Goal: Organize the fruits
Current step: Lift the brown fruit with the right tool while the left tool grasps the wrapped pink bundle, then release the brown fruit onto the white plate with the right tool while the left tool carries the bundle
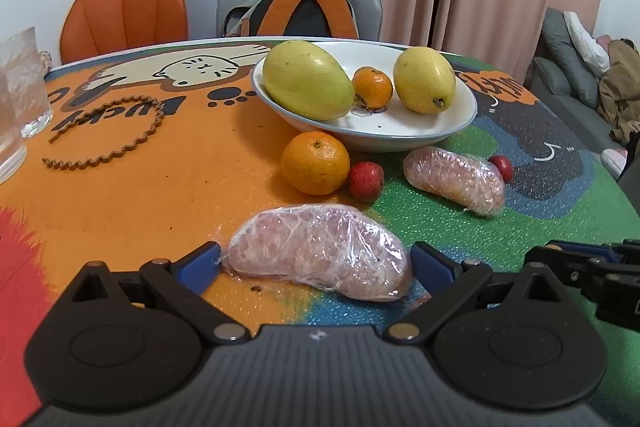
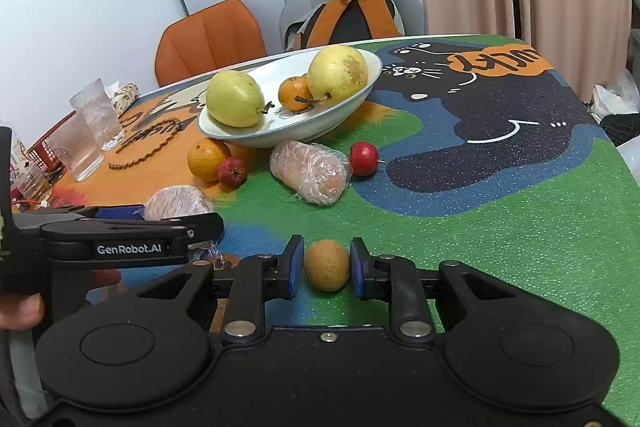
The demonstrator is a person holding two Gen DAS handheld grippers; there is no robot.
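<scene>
My left gripper (image 1: 316, 259) stands wide open around a plastic-wrapped pink fruit piece (image 1: 320, 251) that lies on the table mat; its pads sit at the piece's two ends. My right gripper (image 2: 327, 267) is shut on a small round brown fruit (image 2: 327, 265) low over the green part of the mat. A white bowl (image 1: 440, 135) holds two yellow-green pears (image 1: 306, 79) (image 1: 424, 79) and a mandarin (image 1: 372, 87). In front of the bowl lie an orange (image 1: 315, 163), a red fruit (image 1: 365, 181), a second wrapped piece (image 1: 454, 179) and another red fruit (image 1: 502, 167).
Two glasses (image 1: 24, 83) and a wooden toothed ring (image 1: 120, 131) are at the table's left. An orange chair (image 1: 124, 15) and a grey chair with a backpack (image 1: 308, 11) stand behind the table. A red basket (image 2: 40, 151) sits at the far left edge.
</scene>
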